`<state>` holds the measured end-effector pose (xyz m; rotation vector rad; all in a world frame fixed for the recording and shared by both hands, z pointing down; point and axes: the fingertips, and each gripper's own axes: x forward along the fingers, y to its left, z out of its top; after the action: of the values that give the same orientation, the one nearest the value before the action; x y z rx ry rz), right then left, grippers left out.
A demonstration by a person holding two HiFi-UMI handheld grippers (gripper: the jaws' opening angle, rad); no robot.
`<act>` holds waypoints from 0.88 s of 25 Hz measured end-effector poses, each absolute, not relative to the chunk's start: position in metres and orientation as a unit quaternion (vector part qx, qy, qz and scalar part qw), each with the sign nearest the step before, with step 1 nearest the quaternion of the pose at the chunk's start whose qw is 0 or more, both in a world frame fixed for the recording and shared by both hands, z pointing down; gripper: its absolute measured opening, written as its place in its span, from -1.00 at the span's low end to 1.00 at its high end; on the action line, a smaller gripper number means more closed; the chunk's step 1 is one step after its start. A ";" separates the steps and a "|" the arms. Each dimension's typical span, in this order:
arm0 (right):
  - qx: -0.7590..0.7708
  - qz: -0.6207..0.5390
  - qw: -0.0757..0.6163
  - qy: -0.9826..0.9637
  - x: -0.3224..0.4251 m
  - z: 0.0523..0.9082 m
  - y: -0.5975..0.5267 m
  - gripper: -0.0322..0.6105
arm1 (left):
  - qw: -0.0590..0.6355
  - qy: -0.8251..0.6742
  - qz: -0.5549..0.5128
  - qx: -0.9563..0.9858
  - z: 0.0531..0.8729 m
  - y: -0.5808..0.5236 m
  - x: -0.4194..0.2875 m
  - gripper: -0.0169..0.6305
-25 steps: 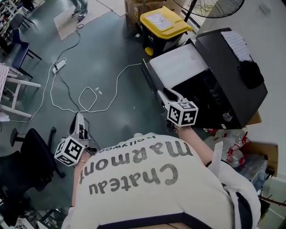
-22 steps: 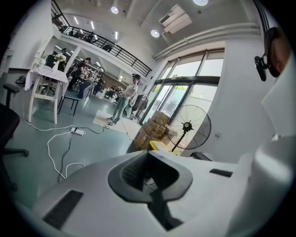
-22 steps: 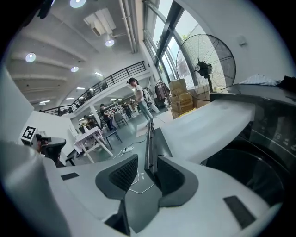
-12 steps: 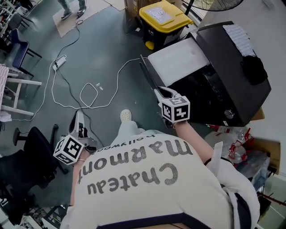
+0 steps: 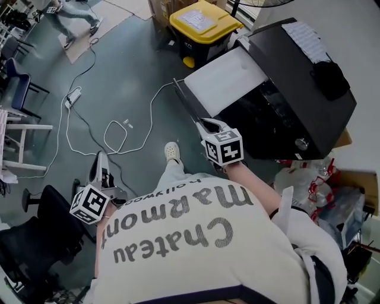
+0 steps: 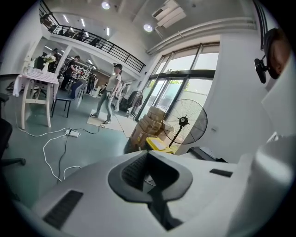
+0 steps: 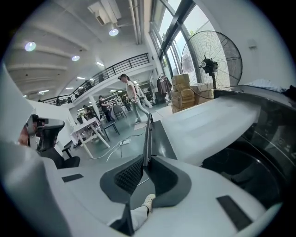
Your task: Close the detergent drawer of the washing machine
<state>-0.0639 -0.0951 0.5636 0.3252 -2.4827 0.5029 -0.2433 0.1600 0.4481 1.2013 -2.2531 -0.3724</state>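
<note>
The black washing machine stands at the right. Its drawer is pulled out towards the floor, with a white top and a thin dark front panel. My right gripper is at the near end of that panel. In the right gripper view the panel's edge runs between the pads, and the right gripper is closing on it. My left gripper hangs low at the left, over the floor and away from the machine. In the left gripper view the left gripper is shut on nothing.
A yellow-lidded bin stands just beyond the drawer. A white cable and a power strip lie on the floor. A black chair is at the lower left, bags lie beside the machine, and a person walks far off.
The right gripper has sunk a little onto the drawer's front panel and its jaws have narrowed around the edge. The left gripper has drifted slightly.
</note>
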 end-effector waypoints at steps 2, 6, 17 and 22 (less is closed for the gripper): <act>0.129 0.189 0.293 -0.928 -0.063 0.562 -0.097 -0.69 | 0.285 -0.833 -0.137 0.454 0.453 0.154 -0.242 -0.92; 0.143 0.194 0.289 -0.926 -0.060 0.557 -0.101 -0.69 | 0.299 -0.826 -0.139 0.458 0.465 0.150 -0.247 -0.92; 0.157 0.202 0.275 -0.927 -0.048 0.540 -0.107 -0.70 | 0.298 -0.800 -0.137 0.502 0.460 0.098 -0.261 -0.92; 0.178 0.198 0.272 -0.925 -0.049 0.534 -0.111 -0.70 | 0.302 -0.786 -0.128 0.524 0.462 0.073 -0.270 -0.92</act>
<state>-0.0488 -0.1112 0.5343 0.4783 -2.4889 0.5331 -0.2702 0.0731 0.4621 1.3909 -2.0845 -0.3382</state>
